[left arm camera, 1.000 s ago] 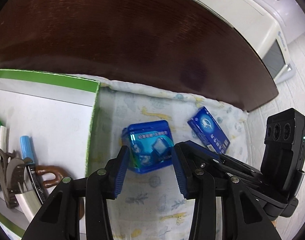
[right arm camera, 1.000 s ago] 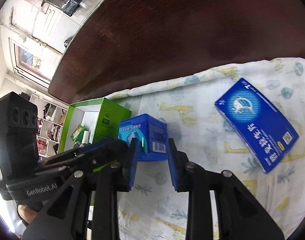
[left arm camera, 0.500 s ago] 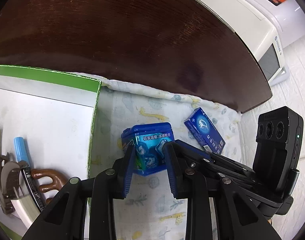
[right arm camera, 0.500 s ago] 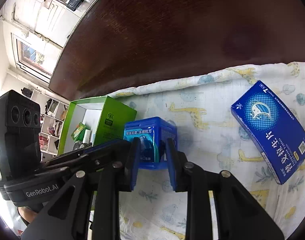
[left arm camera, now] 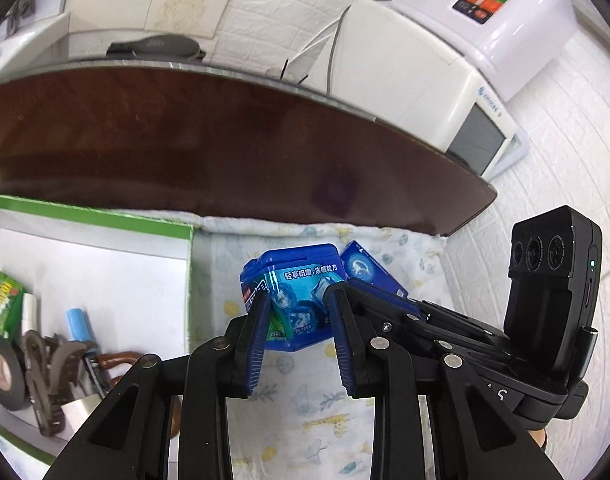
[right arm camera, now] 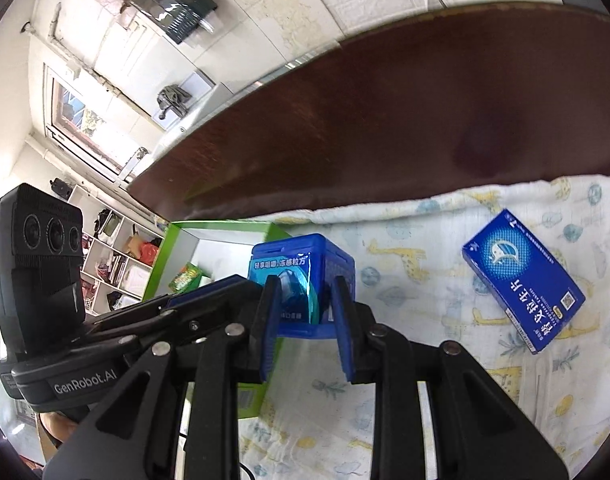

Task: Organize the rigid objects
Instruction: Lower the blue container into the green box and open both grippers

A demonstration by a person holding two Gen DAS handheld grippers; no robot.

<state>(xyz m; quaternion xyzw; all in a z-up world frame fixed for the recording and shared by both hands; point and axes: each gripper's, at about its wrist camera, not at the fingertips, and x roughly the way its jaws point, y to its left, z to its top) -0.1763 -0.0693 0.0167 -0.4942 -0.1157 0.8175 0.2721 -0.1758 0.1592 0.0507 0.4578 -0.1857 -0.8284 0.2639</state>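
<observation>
Left claw: clamped on blue gum box.
Right claw: squeezing its other sides.
Box: hard, light, slippery plastic.
Hold: flat sides.

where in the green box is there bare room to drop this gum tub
The green box is bare white floor across its far half, from the back wall to the right wall beside the cloth. Its near left corner is crowded: tape roll, hair clips, blue-capped tube, green packet. Both tongs grip the gum tub.
</observation>
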